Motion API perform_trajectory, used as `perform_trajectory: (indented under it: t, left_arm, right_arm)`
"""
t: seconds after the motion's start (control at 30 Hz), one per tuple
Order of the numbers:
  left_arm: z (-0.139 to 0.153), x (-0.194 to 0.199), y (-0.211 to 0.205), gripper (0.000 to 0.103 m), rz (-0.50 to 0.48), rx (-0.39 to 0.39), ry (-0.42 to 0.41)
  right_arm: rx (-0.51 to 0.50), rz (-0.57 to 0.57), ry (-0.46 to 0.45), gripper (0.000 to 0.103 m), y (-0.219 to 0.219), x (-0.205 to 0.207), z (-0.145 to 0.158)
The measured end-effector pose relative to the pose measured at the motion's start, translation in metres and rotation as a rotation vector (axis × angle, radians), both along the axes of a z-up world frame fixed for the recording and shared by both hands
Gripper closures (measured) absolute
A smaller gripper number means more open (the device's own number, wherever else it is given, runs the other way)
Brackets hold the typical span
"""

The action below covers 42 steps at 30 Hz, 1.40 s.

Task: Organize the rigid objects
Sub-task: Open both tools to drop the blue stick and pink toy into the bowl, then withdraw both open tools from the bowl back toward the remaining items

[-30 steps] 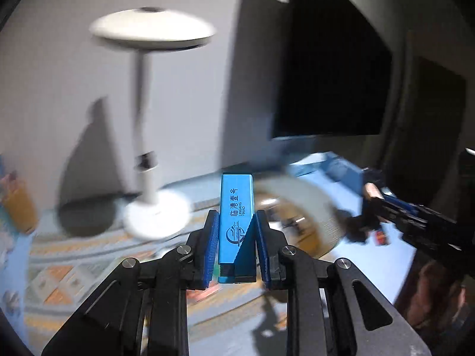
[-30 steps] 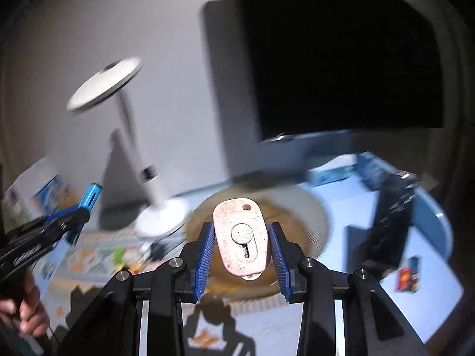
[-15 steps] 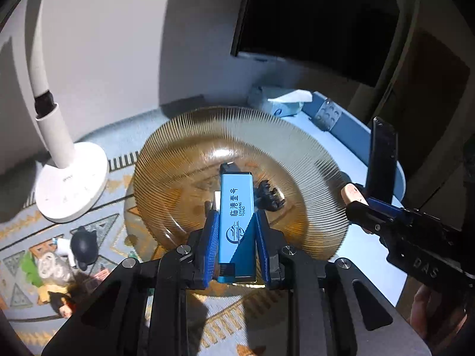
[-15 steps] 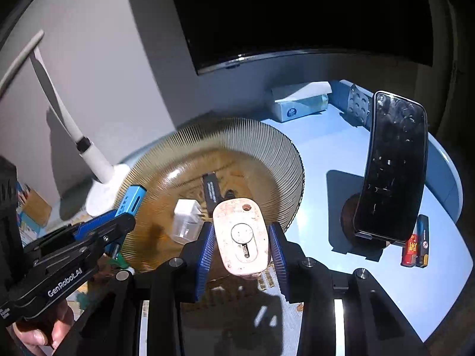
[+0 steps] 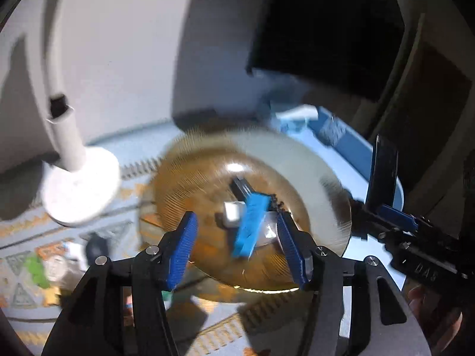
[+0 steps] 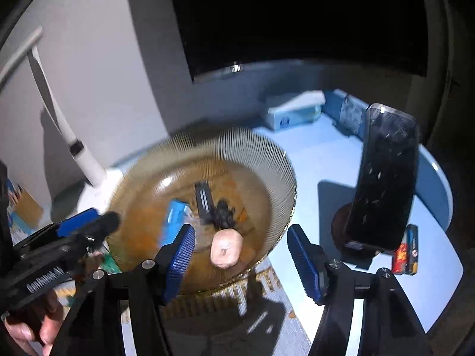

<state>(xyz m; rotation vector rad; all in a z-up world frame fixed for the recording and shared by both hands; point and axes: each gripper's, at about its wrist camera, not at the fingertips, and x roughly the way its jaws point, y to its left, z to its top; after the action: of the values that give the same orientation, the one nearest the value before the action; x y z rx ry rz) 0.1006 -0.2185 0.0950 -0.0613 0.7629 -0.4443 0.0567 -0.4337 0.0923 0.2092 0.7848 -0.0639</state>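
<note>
A ribbed amber glass plate [image 5: 320, 178] [image 6: 267, 160] sits on the table. My left gripper [image 5: 237, 237] is open above it, and the blue lighter [image 5: 251, 227] [image 6: 175, 216] lies free over the plate, blurred. My right gripper [image 6: 239, 243] is open, and the pink oval tag [image 6: 225, 250] lies free over the plate's near part. A white cube [image 5: 233, 213], a black stick [image 6: 203, 200] and a small black clump [image 6: 224, 212] lie in the plate.
A white lamp base [image 5: 80, 190] stands left of the plate. A black phone on a stand [image 6: 383, 178] is at the right, with small batteries [image 6: 405, 253] beside it. A tissue box [image 6: 292, 111] sits at the back. Small toys [image 5: 53, 267] lie on the patterned mat.
Both grippers have opened. The blue lighter has left the left gripper and the pink tag has left the right gripper; both are now over the plate.
</note>
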Motion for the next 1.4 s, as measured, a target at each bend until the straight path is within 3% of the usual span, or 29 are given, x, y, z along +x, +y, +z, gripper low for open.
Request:
perform_trajectory:
  t: [0.17, 0.4, 0.6, 0.7, 0.87, 0.97, 1.2, 1.4]
  left_arm:
    - [0.037, -0.021, 0.052, 0.047, 0.078, -0.099, -0.061]
    - [0.066, -0.067, 0.124, 0.047, 0.194, -0.158, -0.153]
    - [0.078, -0.106, 0.176, 0.047, 0.284, -0.142, -0.216]
    - [0.078, -0.122, 0.198, 0.041, 0.313, -0.133, -0.226]
    - [0.048, -0.134, 0.213, 0.041, 0.32, -0.048, -0.181]
    - [0.016, -0.133, 0.215, 0.041, 0.291, -0.013, -0.099]
    - [-0.066, -0.117, 0.197, 0.041, 0.186, 0.083, 0.11]
    - [-0.105, -0.103, 0.177, 0.041, 0.143, 0.177, 0.169]
  right_arm:
    - [0.045, -0.03, -0.065, 0.04, -0.007, -0.019, 0.022]
    - [0.047, 0.03, -0.09, 0.04, 0.023, -0.033, 0.035]
    - [0.038, 0.15, -0.11, 0.04, 0.076, -0.037, 0.043]
    - [0.024, 0.22, -0.106, 0.04, 0.107, -0.039, 0.041]
    - [0.007, 0.339, -0.061, 0.04, 0.155, -0.041, 0.022]
    - [0.013, 0.392, -0.014, 0.04, 0.174, -0.041, 0.005]
    - [0.089, 0.449, 0.122, 0.04, 0.188, -0.029, -0.042]
    - [0.139, 0.465, 0.235, 0.04, 0.197, -0.009, -0.085]
